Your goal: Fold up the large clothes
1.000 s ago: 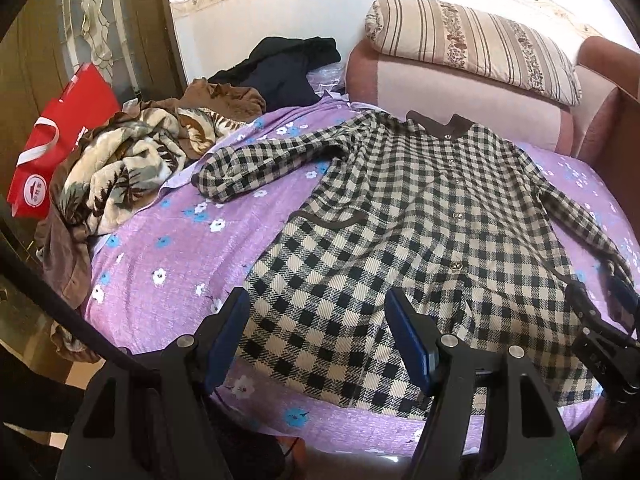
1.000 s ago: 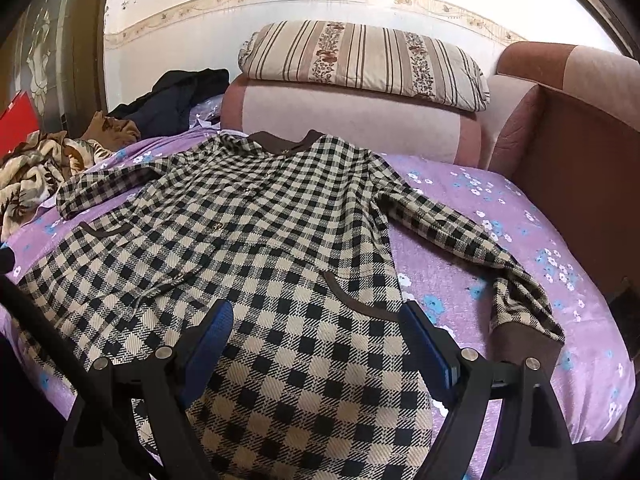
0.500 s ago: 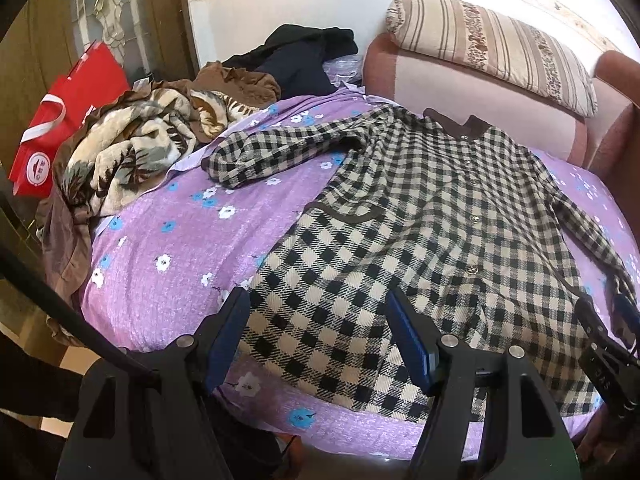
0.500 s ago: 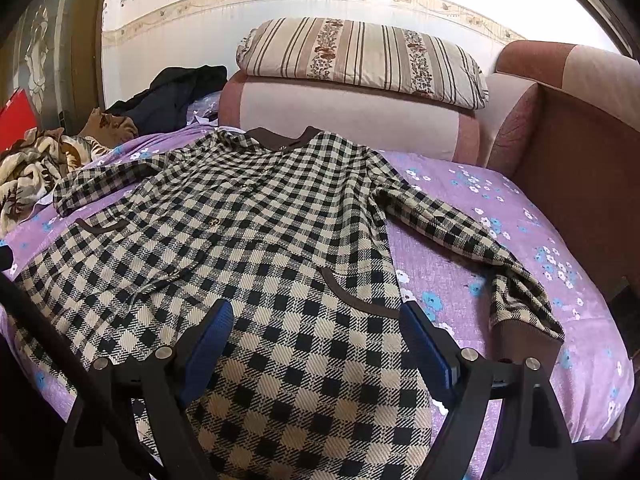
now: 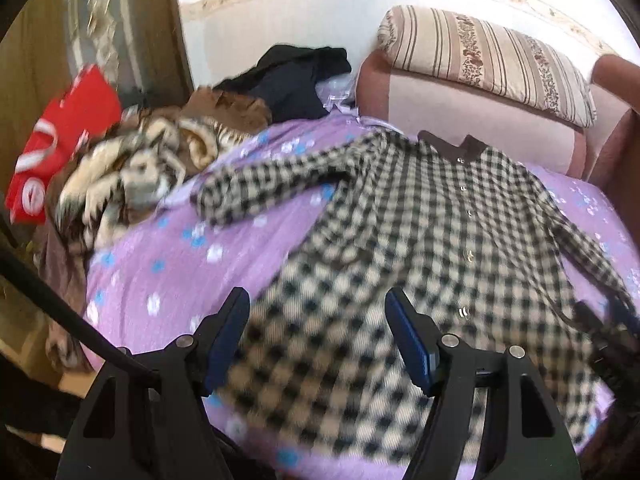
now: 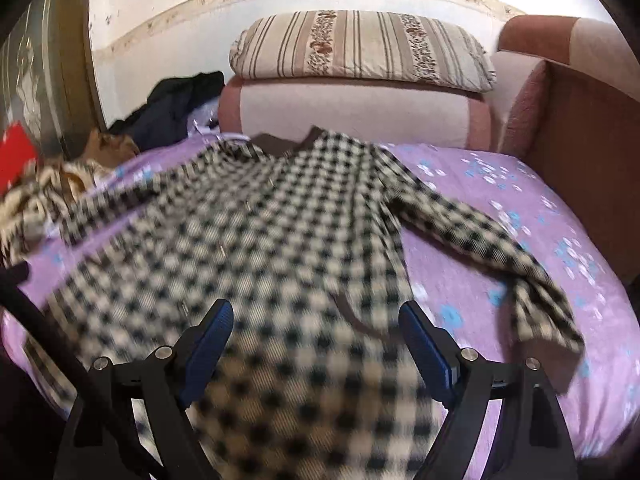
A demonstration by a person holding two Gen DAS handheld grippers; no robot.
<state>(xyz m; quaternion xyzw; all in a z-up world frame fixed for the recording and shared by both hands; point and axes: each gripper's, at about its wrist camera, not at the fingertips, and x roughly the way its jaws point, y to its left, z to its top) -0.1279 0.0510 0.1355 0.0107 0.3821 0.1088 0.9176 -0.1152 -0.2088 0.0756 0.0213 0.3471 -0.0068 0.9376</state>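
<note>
**Checked coat lies flat on the bed, both tools spread above it**

Black-and-cream checks blur in both views. The left tool (image 5: 316,340) angles down over the hem of the checked coat (image 5: 420,240), jaws spread, nothing between them. The right tool (image 6: 314,344) hangs likewise, spread and empty. The coat lies buttoned-side up on the purple floral bedsheet (image 5: 160,260), sleeves out. A crumpled blanket (image 5: 128,176), red bag (image 5: 60,136) and striped pillow (image 6: 360,48) sit around it.
</note>
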